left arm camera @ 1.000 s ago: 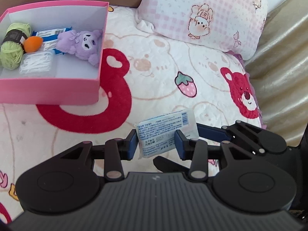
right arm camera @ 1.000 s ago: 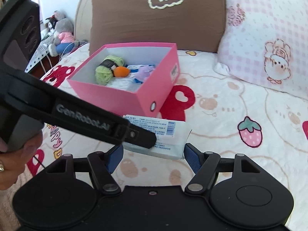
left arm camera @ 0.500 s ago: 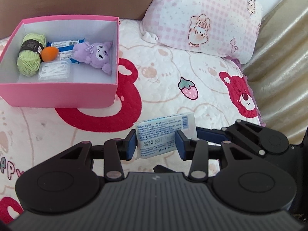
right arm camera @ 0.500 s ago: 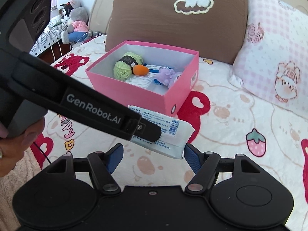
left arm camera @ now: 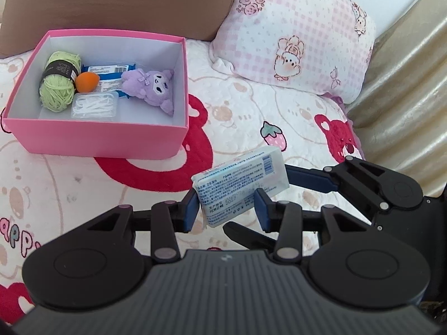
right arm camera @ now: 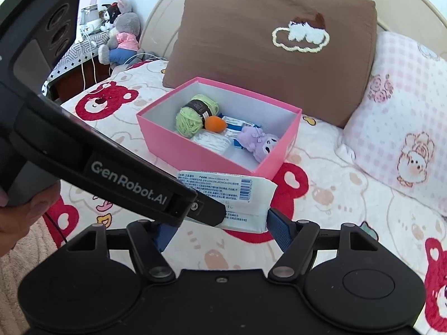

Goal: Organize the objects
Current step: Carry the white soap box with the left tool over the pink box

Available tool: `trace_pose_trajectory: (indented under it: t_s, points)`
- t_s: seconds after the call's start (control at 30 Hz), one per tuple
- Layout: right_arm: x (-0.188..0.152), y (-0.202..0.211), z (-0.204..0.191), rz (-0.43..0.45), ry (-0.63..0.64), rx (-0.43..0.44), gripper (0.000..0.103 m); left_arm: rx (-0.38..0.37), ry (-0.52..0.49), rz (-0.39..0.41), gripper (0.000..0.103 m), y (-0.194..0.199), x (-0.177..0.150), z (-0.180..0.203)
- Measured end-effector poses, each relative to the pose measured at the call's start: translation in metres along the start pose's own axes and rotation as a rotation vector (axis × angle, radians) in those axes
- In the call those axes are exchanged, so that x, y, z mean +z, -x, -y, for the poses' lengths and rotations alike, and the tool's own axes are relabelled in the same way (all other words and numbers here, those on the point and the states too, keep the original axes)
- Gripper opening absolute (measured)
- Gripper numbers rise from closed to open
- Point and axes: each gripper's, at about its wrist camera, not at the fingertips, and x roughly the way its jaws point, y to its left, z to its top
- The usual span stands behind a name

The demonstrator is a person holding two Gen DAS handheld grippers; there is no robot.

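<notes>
1. My left gripper (left arm camera: 226,208) has its blue fingers (left arm camera: 190,209) close together, and they squeeze a flat white wipes pack (left arm camera: 242,186) from both sides.
2. My right gripper (right arm camera: 220,230) has its fingers (right arm camera: 278,229) much wider. They sit at the two ends of the same pack (right arm camera: 245,195). One finger touches an end. The other finger is hidden behind my left gripper's arm, so I cannot tell if it presses.
3. The pack is up in the air above the bed (left arm camera: 237,106), just in front of the pink box (left arm camera: 103,136), on the side nearest me.
4. The pack is tilted, with its barcode corner higher.
5. The pink box sits open on the bed. A brown pillow (right arm camera: 273,53) is right behind the box.
6. Inside the box are a green yarn ball (left arm camera: 58,83), a small orange thing (left arm camera: 87,81), a purple plush toy (left arm camera: 152,88), a blue and white packet (left arm camera: 110,69) and a clear bag of white strings (left arm camera: 93,106).
7. A pink checked pillow (left arm camera: 293,33) lies to the right of the box.
8. A hand (right arm camera: 16,212) holds my left gripper's handle.
</notes>
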Motion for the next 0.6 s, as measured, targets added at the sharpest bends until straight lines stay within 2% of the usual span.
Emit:
trace_pose_trajectory:
  t_s: [0.6]
  points:
    - [0.038, -0.014, -0.02, 0.007, 0.045, -0.013, 0.071, -0.01, -0.017, 0.056, 0.039, 0.024, 0.023, -0.033]
